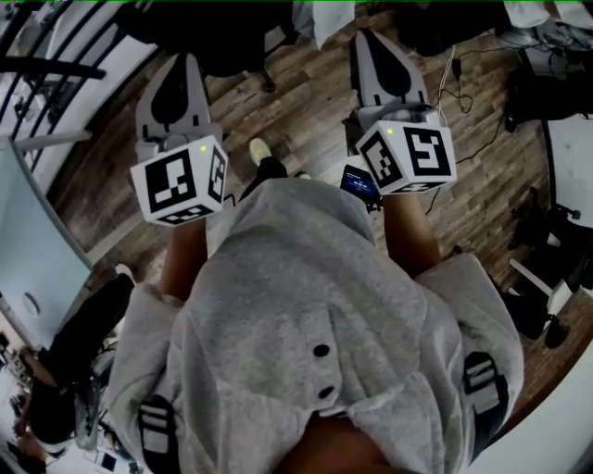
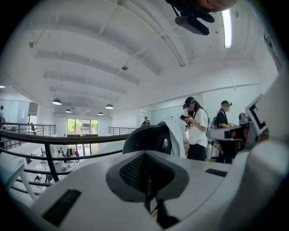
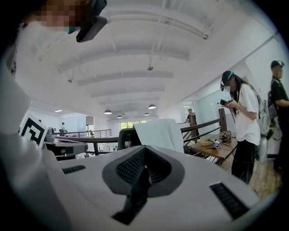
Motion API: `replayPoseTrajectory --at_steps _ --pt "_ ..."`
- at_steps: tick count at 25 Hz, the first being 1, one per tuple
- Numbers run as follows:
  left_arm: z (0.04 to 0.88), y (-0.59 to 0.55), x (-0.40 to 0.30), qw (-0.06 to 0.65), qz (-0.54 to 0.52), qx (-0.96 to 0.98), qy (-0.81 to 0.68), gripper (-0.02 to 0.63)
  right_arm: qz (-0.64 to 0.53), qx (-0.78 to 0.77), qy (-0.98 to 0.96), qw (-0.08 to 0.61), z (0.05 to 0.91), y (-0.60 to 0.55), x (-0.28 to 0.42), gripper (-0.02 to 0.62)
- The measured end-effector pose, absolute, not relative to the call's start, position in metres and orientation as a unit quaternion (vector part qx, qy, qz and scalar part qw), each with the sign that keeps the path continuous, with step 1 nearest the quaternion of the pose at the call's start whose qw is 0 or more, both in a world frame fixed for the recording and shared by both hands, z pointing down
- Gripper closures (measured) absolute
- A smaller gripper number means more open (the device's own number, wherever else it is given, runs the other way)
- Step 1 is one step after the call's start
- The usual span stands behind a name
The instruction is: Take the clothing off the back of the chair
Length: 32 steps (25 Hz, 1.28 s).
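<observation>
Ahead of both grippers stands a black office chair (image 1: 222, 42) with white clothing (image 1: 320, 18) draped over its back. In the left gripper view the chair (image 2: 146, 139) shows its dark back, with the clothing (image 2: 178, 135) hanging on its right side. In the right gripper view the white clothing (image 3: 158, 133) covers most of the chair back (image 3: 126, 137). My left gripper (image 1: 179, 67) and right gripper (image 1: 372, 39) are held side by side, pointing at the chair and still apart from it. Both the left gripper (image 2: 144, 155) and the right gripper (image 3: 144, 150) are shut with nothing between the jaws.
A dark railing (image 2: 49, 137) runs on the left. Two people (image 2: 196, 131) stand to the right, one (image 3: 241, 122) beside a wooden table (image 3: 216, 148) with small items. Cables (image 1: 463, 102) lie on the wood floor, another chair (image 1: 547, 296) stands at the right, and a white desk (image 1: 37, 250) is at the left.
</observation>
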<state>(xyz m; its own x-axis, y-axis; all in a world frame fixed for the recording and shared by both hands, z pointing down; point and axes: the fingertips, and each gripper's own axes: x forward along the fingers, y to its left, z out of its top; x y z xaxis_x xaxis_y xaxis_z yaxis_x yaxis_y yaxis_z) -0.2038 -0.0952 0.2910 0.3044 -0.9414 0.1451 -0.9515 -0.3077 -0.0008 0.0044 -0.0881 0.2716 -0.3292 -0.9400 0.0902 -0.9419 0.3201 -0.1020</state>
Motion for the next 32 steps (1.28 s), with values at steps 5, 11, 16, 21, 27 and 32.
replayPoseTrajectory --at_steps 5,11,16,21,27,32 --pt "0.289 -0.111 -0.224 0.048 0.044 0.811 -0.581 0.595 0.057 0.580 -0.812 0.018 0.265 -0.105 -0.022 0.583" --pt "0.289 -0.129 -0.239 0.051 0.038 0.819 -0.570 0.595 0.048 0.591 -0.805 0.032 0.261 -0.121 -0.042 0.583" --pt "0.283 -0.135 -0.239 0.035 0.041 0.827 -0.560 0.595 0.039 0.600 -0.798 0.039 0.253 -0.123 -0.041 0.583" --pt "0.283 -0.138 -0.229 0.034 0.045 0.830 -0.555 0.595 0.037 0.605 -0.794 0.043 0.257 -0.126 -0.031 0.583" --pt "0.276 -0.148 -0.210 0.019 0.043 0.829 -0.558 0.595 0.030 0.600 -0.799 0.025 0.251 -0.139 -0.013 0.583" --pt "0.271 -0.159 -0.182 0.013 0.051 0.824 -0.564 0.595 0.025 0.583 -0.812 0.021 0.247 -0.154 0.005 0.583"
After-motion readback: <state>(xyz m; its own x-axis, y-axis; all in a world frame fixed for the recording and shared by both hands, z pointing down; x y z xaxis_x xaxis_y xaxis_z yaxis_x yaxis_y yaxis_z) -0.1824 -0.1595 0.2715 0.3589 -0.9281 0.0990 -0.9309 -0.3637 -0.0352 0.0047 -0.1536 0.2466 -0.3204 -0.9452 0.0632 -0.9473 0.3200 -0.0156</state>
